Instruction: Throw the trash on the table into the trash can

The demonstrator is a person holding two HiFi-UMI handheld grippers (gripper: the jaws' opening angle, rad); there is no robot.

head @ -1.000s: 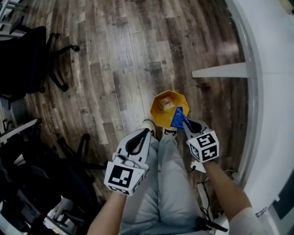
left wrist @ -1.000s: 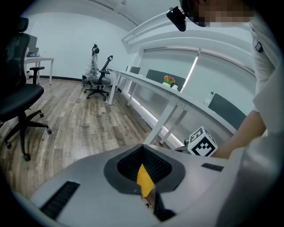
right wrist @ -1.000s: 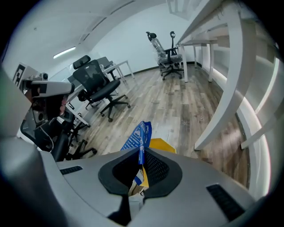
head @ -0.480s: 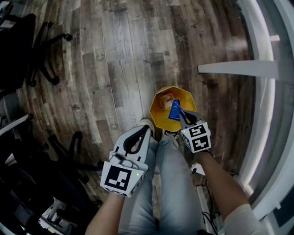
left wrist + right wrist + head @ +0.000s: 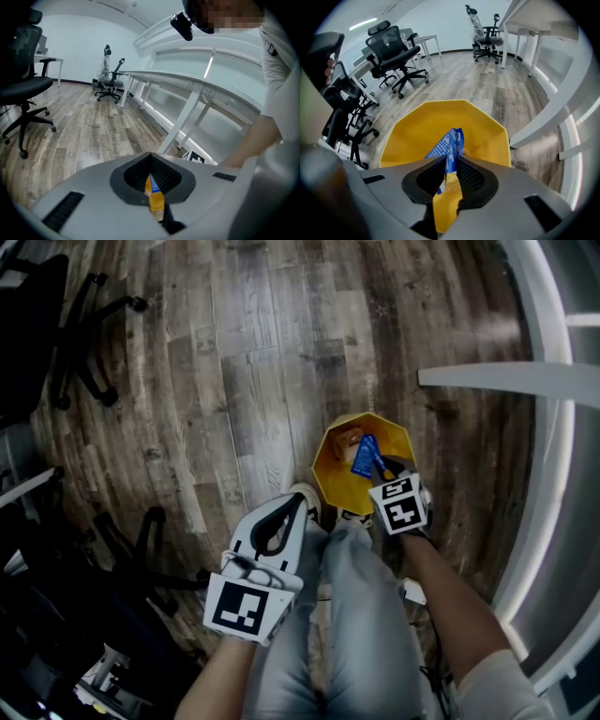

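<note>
**Item: two pieces of trash at the bin, one per tool**

- Office chairs [image 5: 37,343]: far left, on the wood floor, well apart from the work.
- Left gripper [image 5: 296,512]: held low over the person's left knee, pointing forward and down. Jaws closed on a small yellow packet [image 5: 154,199] with a blue edge. The packet stands on edge in the pads, its long axis in line with the jaws.
- Trash can [image 5: 330,479]: yellow, many-sided and open-topped, on the floor just ahead of the person's shoes. A pale scrap [image 5: 345,440] already lies inside.
- Right gripper [image 5: 382,468]: tipped steeply down over the near right part of the can's rim. Jaws nearly together and just now easing apart, with the blue wrapper [image 5: 365,454] pinched between them.
- White table [image 5: 555,456]: its curved edge runs down the far right. No trash shows on the visible part.

Governing relation: the blue wrapper's long axis runs straight out from the right jaws and down into the can's mouth, so it should drop inside once let go. The yellow packet sits outside the rim, and the can lies ahead and to the right of the left jaws. The right hand is plainly the nearer. By my judgement the left must travel rightward over the rim before it opens.
</note>
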